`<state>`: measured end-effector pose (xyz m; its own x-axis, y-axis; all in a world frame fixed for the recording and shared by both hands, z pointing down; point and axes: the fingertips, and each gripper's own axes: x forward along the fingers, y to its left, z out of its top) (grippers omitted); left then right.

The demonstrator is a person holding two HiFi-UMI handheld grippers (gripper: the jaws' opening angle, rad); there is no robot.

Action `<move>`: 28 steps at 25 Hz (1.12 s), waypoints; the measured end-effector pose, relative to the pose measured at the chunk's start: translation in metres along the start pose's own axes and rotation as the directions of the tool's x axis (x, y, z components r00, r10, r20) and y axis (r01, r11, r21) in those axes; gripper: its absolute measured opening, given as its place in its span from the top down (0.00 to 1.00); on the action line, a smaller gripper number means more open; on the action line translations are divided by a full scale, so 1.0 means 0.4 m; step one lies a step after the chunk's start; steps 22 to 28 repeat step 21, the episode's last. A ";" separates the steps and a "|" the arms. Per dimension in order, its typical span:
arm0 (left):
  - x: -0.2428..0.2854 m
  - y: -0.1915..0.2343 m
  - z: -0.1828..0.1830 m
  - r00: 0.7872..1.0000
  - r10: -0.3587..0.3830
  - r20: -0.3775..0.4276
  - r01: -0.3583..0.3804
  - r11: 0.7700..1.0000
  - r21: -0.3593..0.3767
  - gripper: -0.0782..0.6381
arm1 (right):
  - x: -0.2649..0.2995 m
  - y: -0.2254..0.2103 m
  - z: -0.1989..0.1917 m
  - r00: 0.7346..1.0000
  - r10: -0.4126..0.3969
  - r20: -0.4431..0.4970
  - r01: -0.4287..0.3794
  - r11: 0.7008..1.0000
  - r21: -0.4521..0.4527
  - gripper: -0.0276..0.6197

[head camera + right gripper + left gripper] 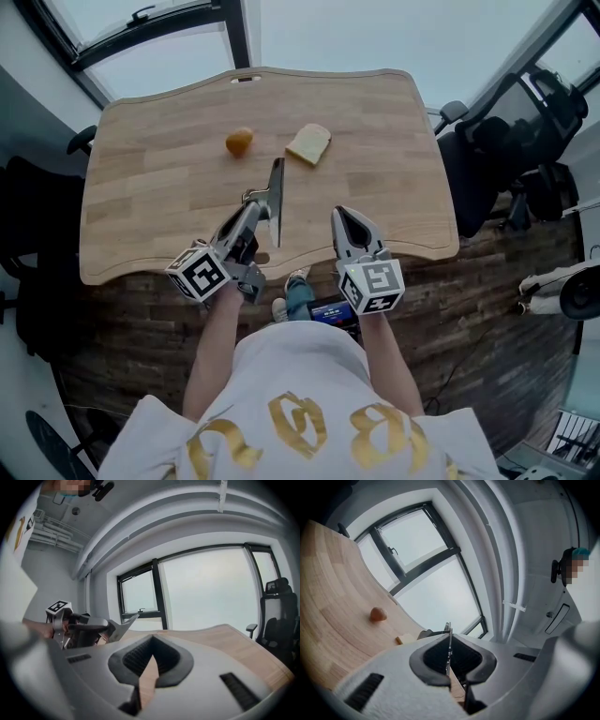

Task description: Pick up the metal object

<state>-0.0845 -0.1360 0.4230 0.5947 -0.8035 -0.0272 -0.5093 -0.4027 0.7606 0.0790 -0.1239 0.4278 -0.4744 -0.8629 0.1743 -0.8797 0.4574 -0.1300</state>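
Got the metal object (pixel 277 192) pinched in the left gripper (pixel 253 204), pressed almost together, with the thin blade edge-on between the dark pads (pixel 433 656). Looks like a long flat blade, stood on edge, pointing toward the far side of the desk (pixel 159 187). Gripped partway along, one end sticking out past the fingertips, the other running back toward the near desk edge. Seems lifted clear of the wood going by the right gripper view, tip against the window (pixel 206 592). Can't confirm that from the head view.

Right gripper (pixel 350 217) pressed together at the tips, pinching nothing, just bare wood showing through the wedge behind them. Hovering over the near part of the desk, just right of the blade, not touching it.

Further out on the desk: a round orange fruit (pixel 239 142) and a slice of bread (pixel 309 143). Near each other but apart, both beyond the blade tip and well away from both grippers.

Around the desk: glazing past the far edge, a black office chair (pixel 502 141) off the right side, wood-pattern floor (pixel 141 319) below the near edge. White shirt (pixel 291 394) with gold print filling the bottom of the head view.
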 end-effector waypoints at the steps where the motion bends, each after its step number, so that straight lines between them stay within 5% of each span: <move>1: 0.001 0.000 -0.001 1.000 0.000 -0.002 0.000 1.000 0.003 0.85 | 0.000 0.000 -0.001 1.000 0.003 -0.001 -0.003 1.000 0.003 0.94; 28: -0.003 0.007 -0.019 0.999 0.025 -0.029 -0.024 0.999 0.024 0.85 | -0.009 -0.010 -0.017 1.000 0.007 -0.026 -0.006 1.000 0.022 0.94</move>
